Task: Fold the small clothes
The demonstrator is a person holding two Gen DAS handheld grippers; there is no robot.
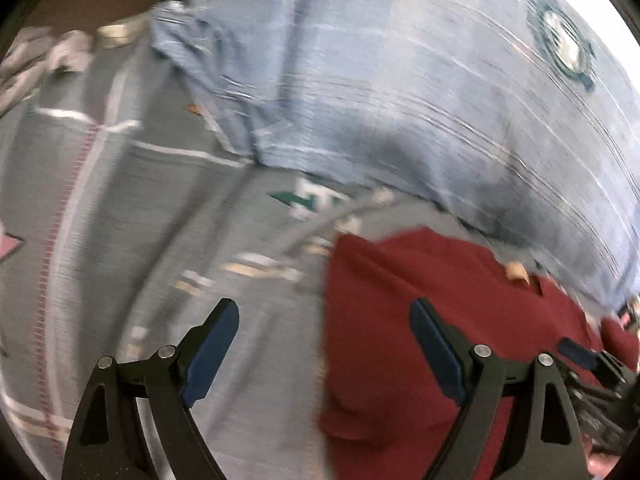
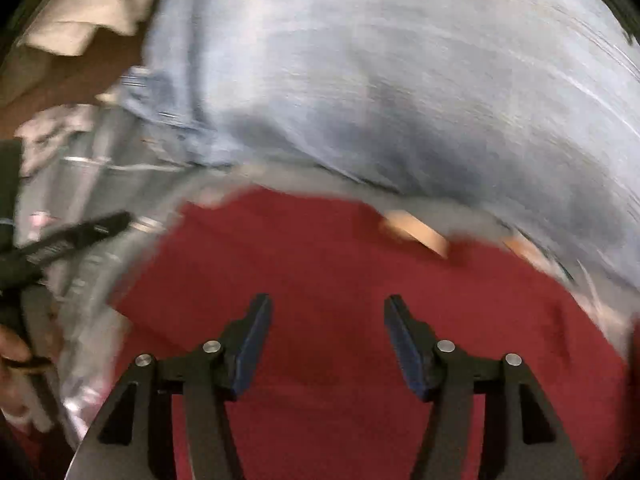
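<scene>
Left gripper (image 1: 324, 320): spread wide, empty, over grey cloth (image 1: 160, 220) and red garment (image 1: 420, 300) edge.
Right gripper (image 2: 328, 316): wide apart, empty, above red garment (image 2: 320, 272).
Left view only: badge (image 1: 562, 40) on blue shirt (image 1: 400, 80).
Right view only: hand (image 2: 16, 360), blurred.

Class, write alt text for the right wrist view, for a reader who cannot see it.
The right tool hangs open and empty over a dark red garment spread on a grey patterned cloth. A pale blue checked garment lies beyond it; the left tool shows at the left edge. The image is motion-blurred.
</scene>
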